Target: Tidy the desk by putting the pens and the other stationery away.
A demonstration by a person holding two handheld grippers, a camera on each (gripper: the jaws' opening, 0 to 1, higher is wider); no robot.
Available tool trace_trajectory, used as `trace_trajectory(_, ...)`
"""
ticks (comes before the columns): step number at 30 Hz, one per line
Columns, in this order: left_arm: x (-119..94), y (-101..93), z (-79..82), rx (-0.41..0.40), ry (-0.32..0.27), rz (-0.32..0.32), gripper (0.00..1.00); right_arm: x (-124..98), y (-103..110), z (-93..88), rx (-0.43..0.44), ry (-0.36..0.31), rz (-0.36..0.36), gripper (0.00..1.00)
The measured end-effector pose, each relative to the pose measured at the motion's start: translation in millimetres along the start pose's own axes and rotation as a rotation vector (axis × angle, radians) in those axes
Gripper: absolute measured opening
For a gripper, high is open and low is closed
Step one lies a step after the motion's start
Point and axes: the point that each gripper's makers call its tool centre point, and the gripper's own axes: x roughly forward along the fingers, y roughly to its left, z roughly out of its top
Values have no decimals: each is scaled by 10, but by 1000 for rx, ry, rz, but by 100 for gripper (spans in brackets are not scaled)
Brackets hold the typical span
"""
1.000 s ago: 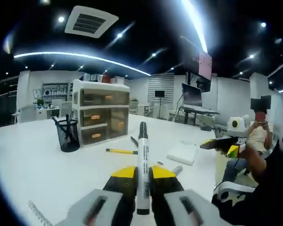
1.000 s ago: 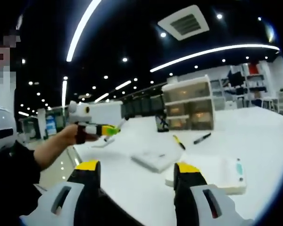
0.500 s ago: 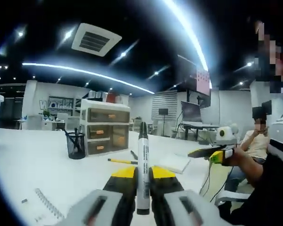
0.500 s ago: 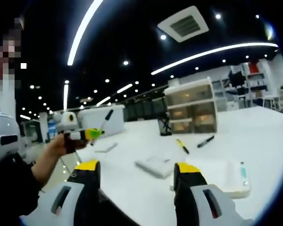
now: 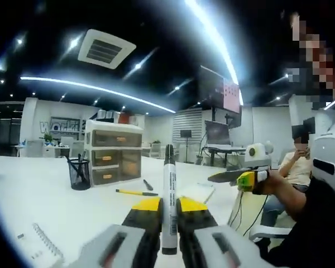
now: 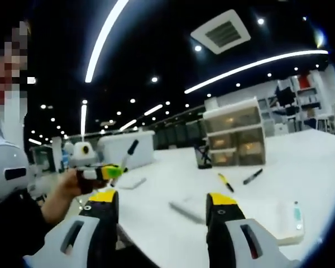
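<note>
Left gripper [image 5: 168,207] clenching an upright white marker with black cap [image 5: 168,192] above the white surface [image 5: 50,209]; right gripper [image 6: 162,202] gaping, holding nothing; yellow pen [image 5: 136,192] lying near black mesh pen cup [image 5: 79,174].

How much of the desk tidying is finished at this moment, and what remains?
Nothing looks put away yet. In hand: the left claw is shut on a marker; the right claw is open. Left: a yellow pen and a black marker still lie on the desk near the mesh pen holder and the drawer unit.
</note>
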Motion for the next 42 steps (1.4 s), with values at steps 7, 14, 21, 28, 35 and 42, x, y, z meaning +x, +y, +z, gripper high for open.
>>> trace_trajectory(7,90,-147,-12,4,5,-33,10,146,143,77,10,-17,61,56)
trace_trajectory(14,254,-339,-46,10,9,-83,10,335,295,136,21,-18,126,52)
trace_trajectory(21,371,-513,-82,1,-1,-144,10,489,368,186,36,-20,170,49)
trace_trajectory(28,406,-594,-85,-17,-24,-182,10,563,418,186,58,-20,199,41)
trace_trajectory(35,387,-611,-76,-22,-43,-201,10,591,482,198,76,-25,225,29)
trace_trajectory(42,375,-627,-107,-18,-51,-205,10,610,539,205,94,-28,245,17)
